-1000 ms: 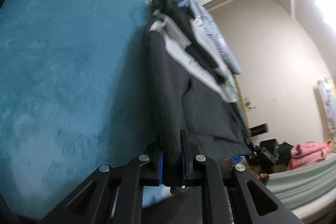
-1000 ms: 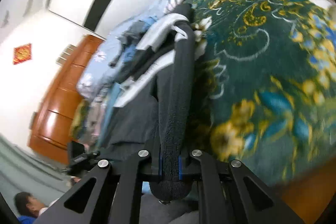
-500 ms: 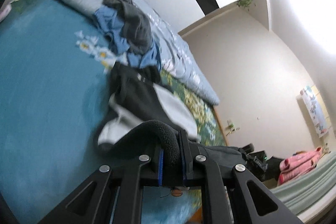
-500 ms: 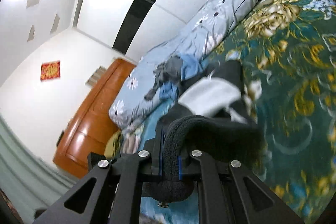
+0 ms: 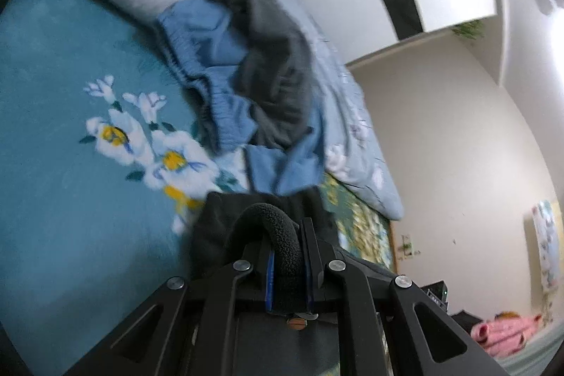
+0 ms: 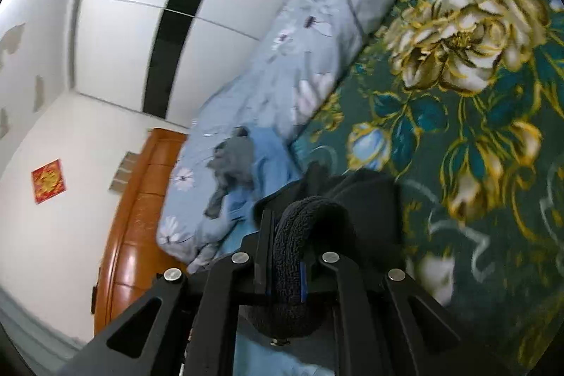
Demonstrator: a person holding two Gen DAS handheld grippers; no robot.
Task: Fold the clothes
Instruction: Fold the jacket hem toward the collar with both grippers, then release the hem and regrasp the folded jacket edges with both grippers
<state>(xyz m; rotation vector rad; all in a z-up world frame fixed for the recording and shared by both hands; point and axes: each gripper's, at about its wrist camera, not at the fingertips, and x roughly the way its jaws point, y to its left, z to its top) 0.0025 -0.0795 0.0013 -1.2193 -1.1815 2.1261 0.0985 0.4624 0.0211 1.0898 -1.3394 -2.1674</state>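
Note:
My left gripper (image 5: 287, 235) is shut on a thick fleecy edge of a black garment (image 5: 278, 235), which bulges up between the fingers and drops away in front over the teal flowered bedspread (image 5: 70, 164). My right gripper (image 6: 287, 228) is shut on another fleecy edge of the same black garment (image 6: 366, 199), which hangs ahead of it over the green and gold flowered spread (image 6: 476, 129). The rest of the garment is hidden below both grippers.
A heap of blue and grey clothes (image 5: 246, 66) lies on a rolled pale blue quilt (image 5: 352, 129) along the far side of the bed; it also shows in the right wrist view (image 6: 243, 164). A wooden headboard (image 6: 134, 228) and white wardrobe doors (image 6: 141, 6) stand beyond.
Both grippers have carried the black garment's edge forward across the bed toward the quilt. The white and black part of the garment seen earlier is now covered or out of view.

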